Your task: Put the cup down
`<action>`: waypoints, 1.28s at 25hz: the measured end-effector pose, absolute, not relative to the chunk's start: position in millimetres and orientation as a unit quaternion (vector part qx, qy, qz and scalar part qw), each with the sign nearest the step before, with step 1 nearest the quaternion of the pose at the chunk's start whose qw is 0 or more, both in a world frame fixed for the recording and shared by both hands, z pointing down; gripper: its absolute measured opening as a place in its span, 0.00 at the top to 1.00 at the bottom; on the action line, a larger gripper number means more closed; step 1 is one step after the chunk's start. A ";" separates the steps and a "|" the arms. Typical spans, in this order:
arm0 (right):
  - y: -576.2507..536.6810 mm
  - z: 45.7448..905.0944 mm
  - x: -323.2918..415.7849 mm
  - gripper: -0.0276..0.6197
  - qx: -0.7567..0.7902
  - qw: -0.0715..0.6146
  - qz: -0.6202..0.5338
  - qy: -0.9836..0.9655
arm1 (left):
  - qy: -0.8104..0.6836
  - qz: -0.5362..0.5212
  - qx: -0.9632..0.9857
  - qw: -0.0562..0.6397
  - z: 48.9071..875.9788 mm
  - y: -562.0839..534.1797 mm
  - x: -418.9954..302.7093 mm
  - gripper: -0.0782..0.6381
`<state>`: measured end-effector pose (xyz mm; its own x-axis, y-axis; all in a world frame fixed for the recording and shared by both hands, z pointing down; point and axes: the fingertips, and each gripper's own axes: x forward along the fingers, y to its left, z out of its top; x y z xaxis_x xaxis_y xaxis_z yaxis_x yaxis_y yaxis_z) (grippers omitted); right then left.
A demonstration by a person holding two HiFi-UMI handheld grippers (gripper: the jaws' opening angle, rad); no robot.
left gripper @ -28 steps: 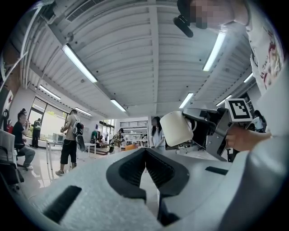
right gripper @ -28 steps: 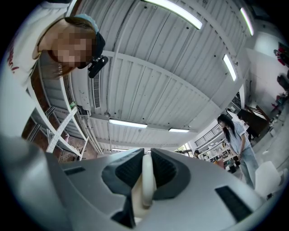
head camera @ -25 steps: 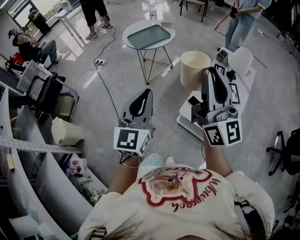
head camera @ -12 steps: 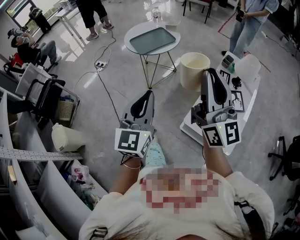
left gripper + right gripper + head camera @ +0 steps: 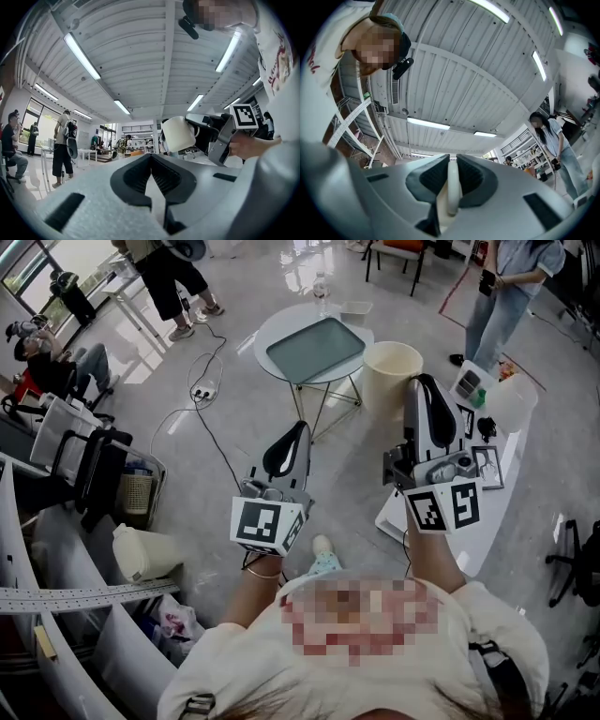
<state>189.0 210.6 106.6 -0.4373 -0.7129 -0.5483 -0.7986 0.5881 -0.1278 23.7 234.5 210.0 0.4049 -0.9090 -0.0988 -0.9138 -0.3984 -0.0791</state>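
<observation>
Floor clutter fills the far left of the head view: a seated person (image 5: 47,357), a black cart (image 5: 94,470) and a white jug (image 5: 145,552) lying by the shelving. A power strip (image 5: 199,390) trails its cable across the tiles toward the left gripper (image 5: 296,427), whose jaws are pressed together with nothing between them. Its marker cube (image 5: 265,523) carries a black-and-white square code. Beyond it stands a round table (image 5: 272,320) bearing a grey tray (image 5: 316,348). Just right of that table the cream cup (image 5: 391,376) hangs in the air, mouth up, above the floor. The right gripper (image 5: 424,385) clamps it by the handle (image 5: 453,187), pinched between the pads. A low white table (image 5: 469,531) lies under that arm, and a standing person (image 5: 511,287) is behind. Red print on the holder's shirt is too warped to read.
</observation>
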 end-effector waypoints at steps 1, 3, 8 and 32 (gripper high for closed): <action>202.4 105.3 182.7 0.86 -0.449 0.286 0.076 0.843 | 0.544 0.020 -0.837 0.061 209.0 225.7 17.4 0.87; 188.6 103.2 169.6 0.86 -0.451 0.286 0.078 0.842 | 0.541 0.019 -0.839 0.061 207.6 210.8 4.5 0.87; 165.3 103.7 141.5 0.86 -0.456 0.286 0.078 0.839 | 0.533 0.018 -0.844 0.061 208.5 185.8 -21.7 0.87; 20.1 128.3 85.2 0.86 -0.448 0.261 0.062 0.853 | 0.541 0.009 -0.840 0.046 227.1 57.9 -68.1 0.87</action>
